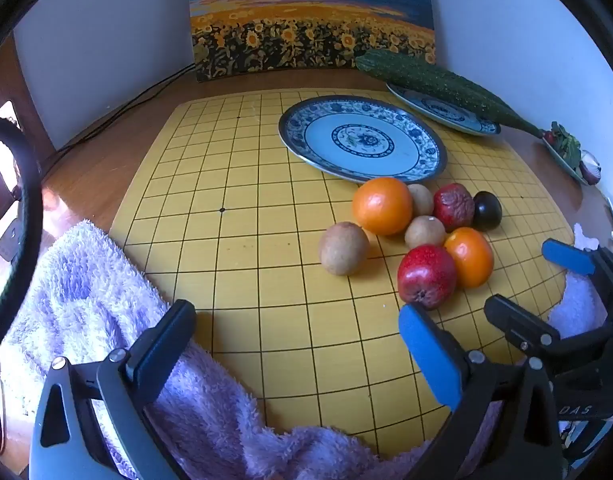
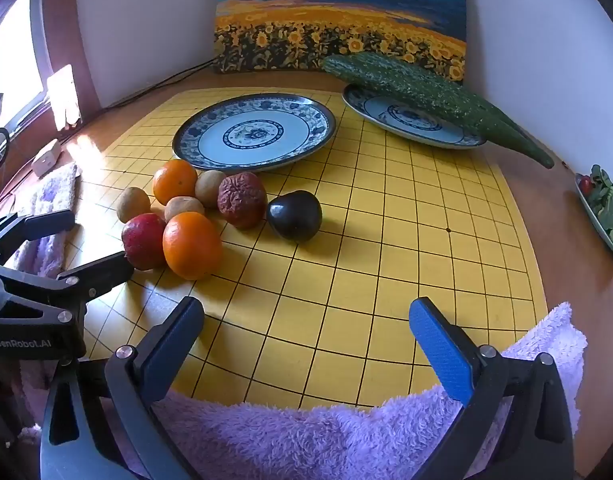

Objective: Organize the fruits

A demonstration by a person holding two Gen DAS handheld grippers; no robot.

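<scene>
A cluster of fruit lies on the yellow grid board point(image 1: 246, 240): two oranges point(image 1: 381, 206) point(image 2: 191, 245), a red apple point(image 1: 425, 276) point(image 2: 143, 241), three brown kiwi-like fruits point(image 1: 343, 248), a wrinkled red fruit point(image 1: 453, 206) point(image 2: 242, 199) and a dark plum point(image 1: 486, 210) point(image 2: 294, 215). An empty blue-patterned plate point(image 1: 306, 144) point(image 2: 314, 136) sits just behind them. My left gripper point(image 1: 298, 344) is open and empty, near the board's front edge, left of the fruit. My right gripper point(image 2: 306, 340) is open and empty, in front of the plum; it also shows in the left wrist view point(image 1: 526, 280).
A second plate point(image 1: 438, 114) point(image 2: 370, 110) at the back right holds a long green cucumber point(image 1: 446, 88) point(image 2: 426, 96). A purple towel point(image 1: 106, 300) point(image 2: 326, 436) lies along the front. A sunflower painting point(image 1: 310, 32) leans on the wall. A dish of greens point(image 2: 602, 204) sits far right.
</scene>
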